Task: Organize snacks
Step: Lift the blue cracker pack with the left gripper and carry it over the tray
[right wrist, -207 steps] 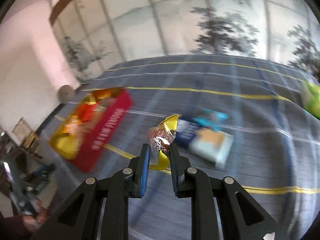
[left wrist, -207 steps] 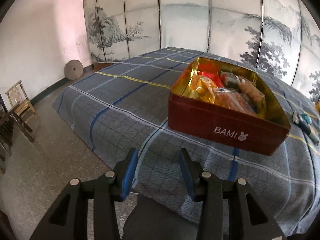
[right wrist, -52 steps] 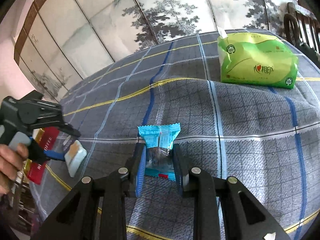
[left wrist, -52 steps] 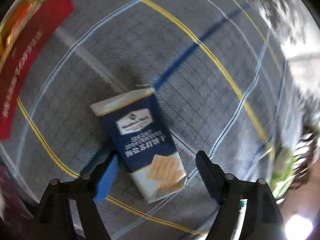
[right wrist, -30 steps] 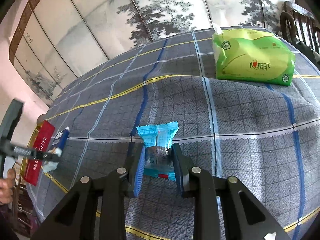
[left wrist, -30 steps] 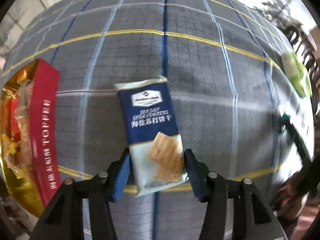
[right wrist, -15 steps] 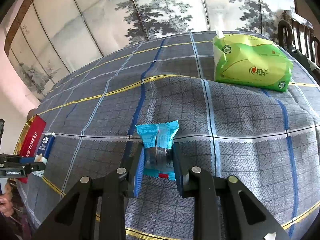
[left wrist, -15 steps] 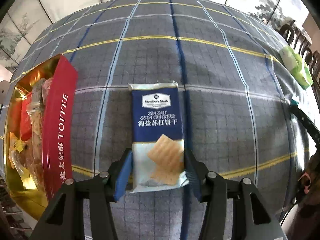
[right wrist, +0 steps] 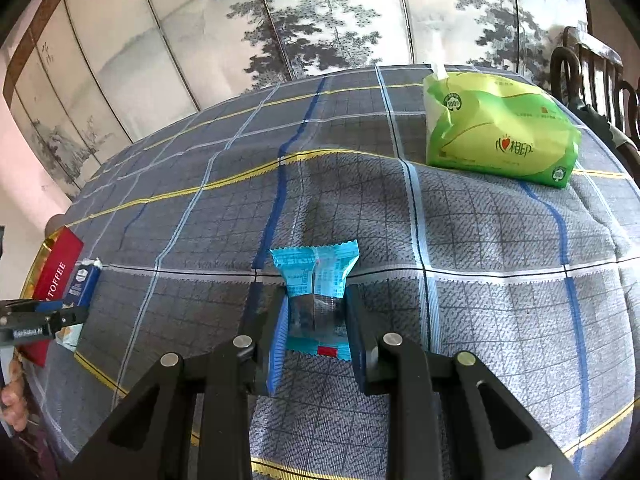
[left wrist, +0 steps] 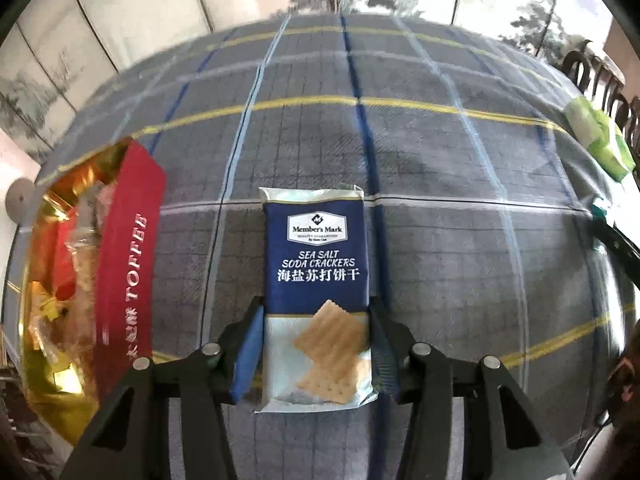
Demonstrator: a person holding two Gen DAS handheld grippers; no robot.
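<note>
My left gripper (left wrist: pixel 316 344) is shut on a navy and white soda cracker pack (left wrist: pixel 316 280), holding its lower end. The pack looks lifted a little above the plaid cloth. The red toffee tin (left wrist: pixel 120 264), open and holding several snacks, sits just to its left. My right gripper (right wrist: pixel 316 320) is shut on a small blue snack packet (right wrist: pixel 316 280) that lies on the cloth. In the right wrist view the tin (right wrist: pixel 56 272), the cracker pack (right wrist: pixel 82 280) and the left gripper (right wrist: pixel 44 322) show at the far left.
A green tissue pack (right wrist: pixel 500 140) sits at the back right of the table, also visible in the left wrist view (left wrist: pixel 596 136). A plaid cloth (right wrist: pixel 480 248) covers the table. Painted screen panels (right wrist: pixel 320 12) stand behind. A dark chair (right wrist: pixel 592 64) is at the right.
My left gripper has closed on the cracker pack and raised it slightly, tilting up toward the screen. My right gripper stays on the blue packet, nearly still.
</note>
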